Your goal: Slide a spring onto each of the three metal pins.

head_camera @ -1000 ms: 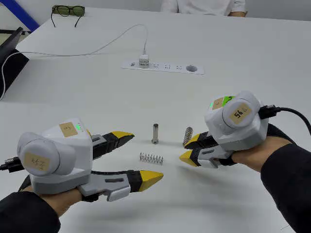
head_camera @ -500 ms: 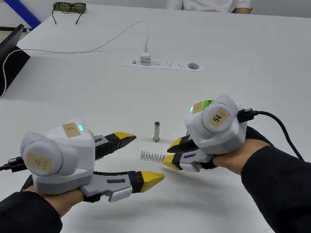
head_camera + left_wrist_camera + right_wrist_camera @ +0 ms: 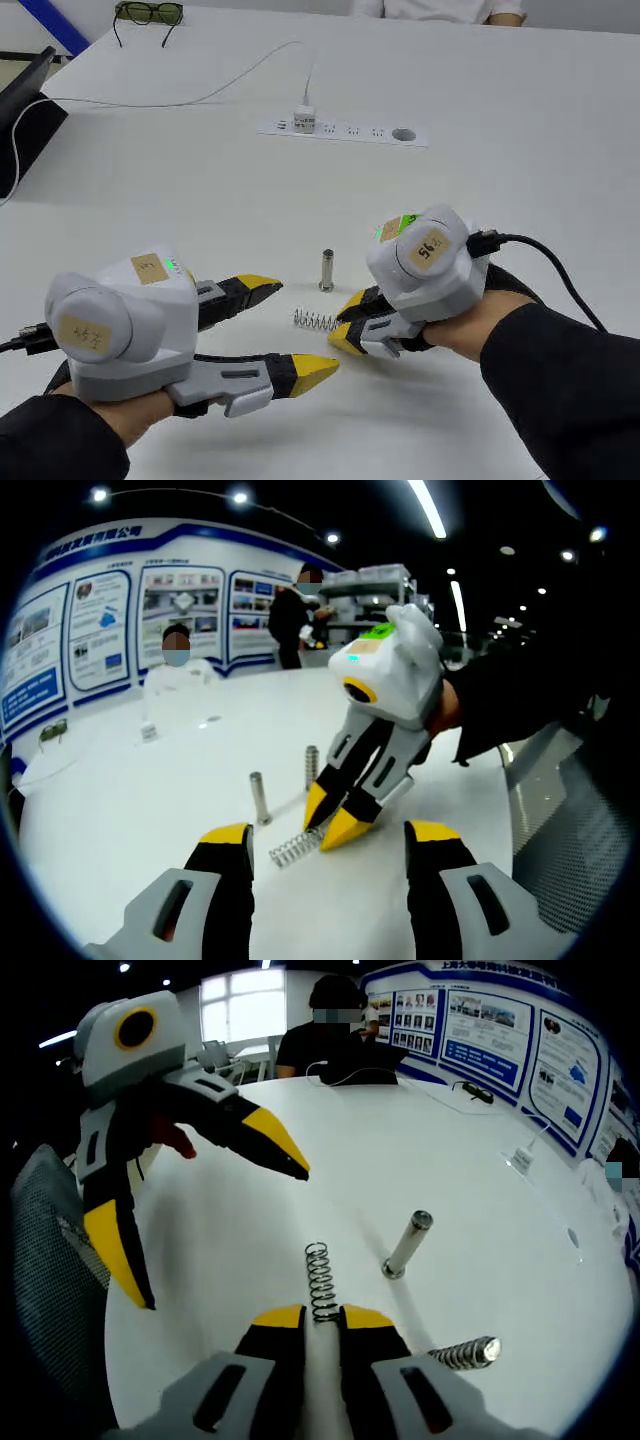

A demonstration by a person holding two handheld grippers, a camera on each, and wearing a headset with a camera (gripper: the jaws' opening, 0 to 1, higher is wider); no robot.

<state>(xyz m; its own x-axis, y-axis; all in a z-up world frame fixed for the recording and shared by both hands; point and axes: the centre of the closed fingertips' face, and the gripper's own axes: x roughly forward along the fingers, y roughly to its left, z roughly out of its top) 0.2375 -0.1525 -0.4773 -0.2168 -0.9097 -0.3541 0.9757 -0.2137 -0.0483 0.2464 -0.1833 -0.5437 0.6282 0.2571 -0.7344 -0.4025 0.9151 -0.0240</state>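
Our right gripper (image 3: 343,322) sits low over the table (image 3: 500,120), tipped down toward the loose spring (image 3: 313,320) so it can take the spring by its near end. Its fingers are almost pressed together and seem to pinch that end. The spring lies flat, just in front of the bare pin (image 3: 327,270), which stands upright. Another pin (image 3: 465,1353) already wears a spring. Our left gripper (image 3: 295,328) hovers level nearby, fingers spread wide and empty, likely ready to steady things.

Spring (image 3: 320,1280) end hidden between the jaws
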